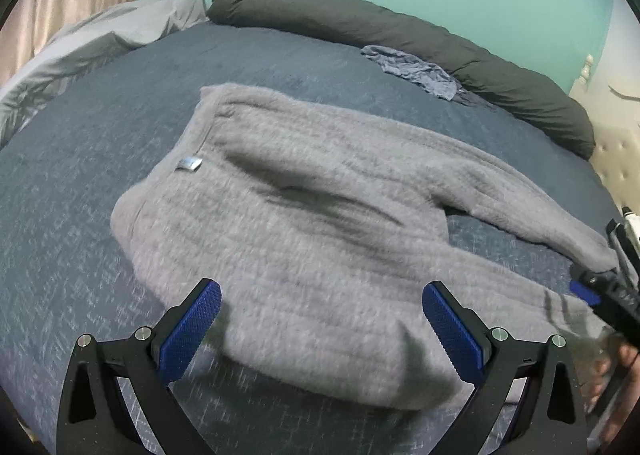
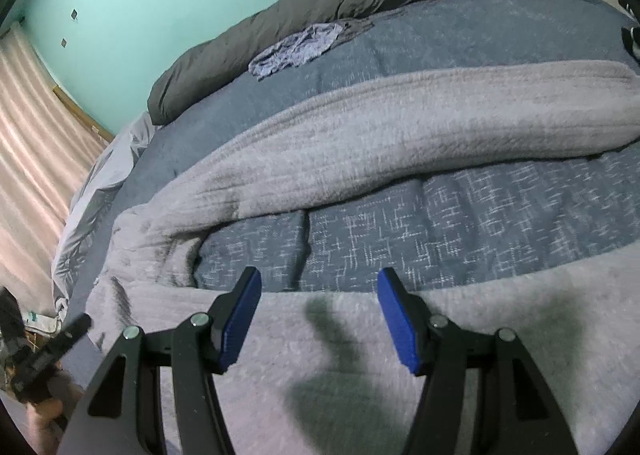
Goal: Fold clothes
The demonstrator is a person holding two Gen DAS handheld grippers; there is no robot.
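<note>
Both tongs, left [image 1: 322,329] and right [image 2: 320,319], hover wide open and empty over the grey fleece sweater [image 1: 304,215] on the bed [image 1: 80,191]. It looks thick, soft, floppy and light; I'd pinch the sleeve cuff [image 1: 592,255] or hem edge.

Left tool [image 1: 322,329]: black angular arms with triangular cutouts, round silver screws at the pivots, textured blue pads [image 1: 191,331] on the fingers. Right tool [image 2: 320,321]: same build, black frame, silver screws, blue pads [image 2: 400,325].
</note>
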